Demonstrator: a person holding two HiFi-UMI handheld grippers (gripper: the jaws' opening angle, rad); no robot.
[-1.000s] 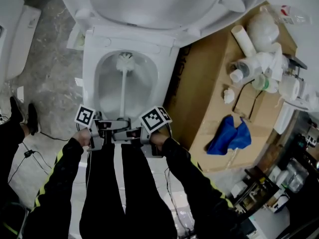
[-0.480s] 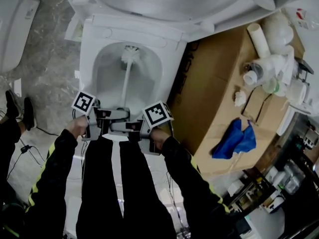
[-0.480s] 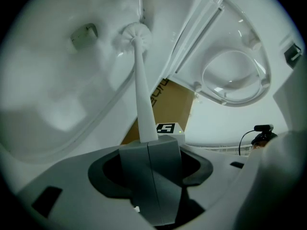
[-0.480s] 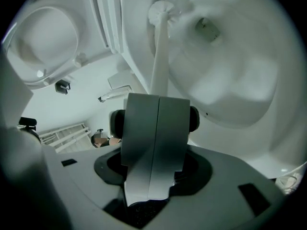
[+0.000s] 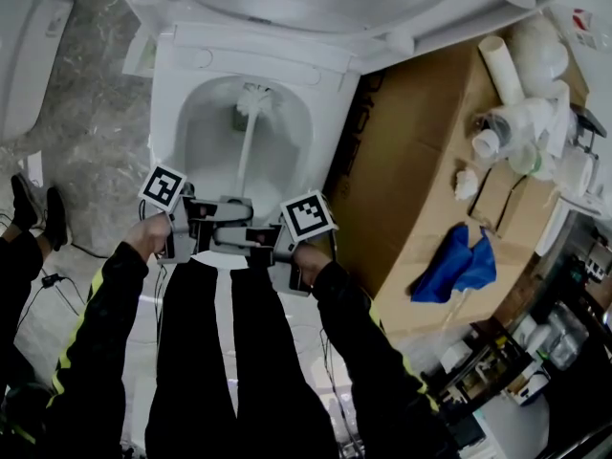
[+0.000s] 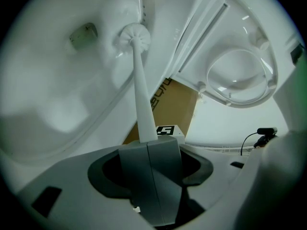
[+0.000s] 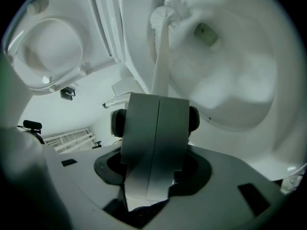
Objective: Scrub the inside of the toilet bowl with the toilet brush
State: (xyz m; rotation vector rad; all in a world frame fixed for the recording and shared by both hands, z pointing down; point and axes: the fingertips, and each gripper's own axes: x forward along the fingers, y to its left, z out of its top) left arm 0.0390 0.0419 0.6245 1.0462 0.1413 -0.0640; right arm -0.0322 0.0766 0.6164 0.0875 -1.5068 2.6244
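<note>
Seen from overhead, a cardboard box (image 5: 421, 161) stands tight against the right of the toilet bowl (image 5: 164, 122), with a blue cloth (image 5: 457, 266) lying on it. Neither gripper view takes in that cloth. Those views show us instead the drain hole (image 6: 82, 32) deep in the basin. Our left gripper (image 6: 148, 145) and right gripper (image 7: 158, 99) sit side by side, both with jaws clamped on the near end of the toilet brush (image 5: 247, 151). Its bristle head sits at the far wall beside the hole, with open basin either side and toward us.
</note>
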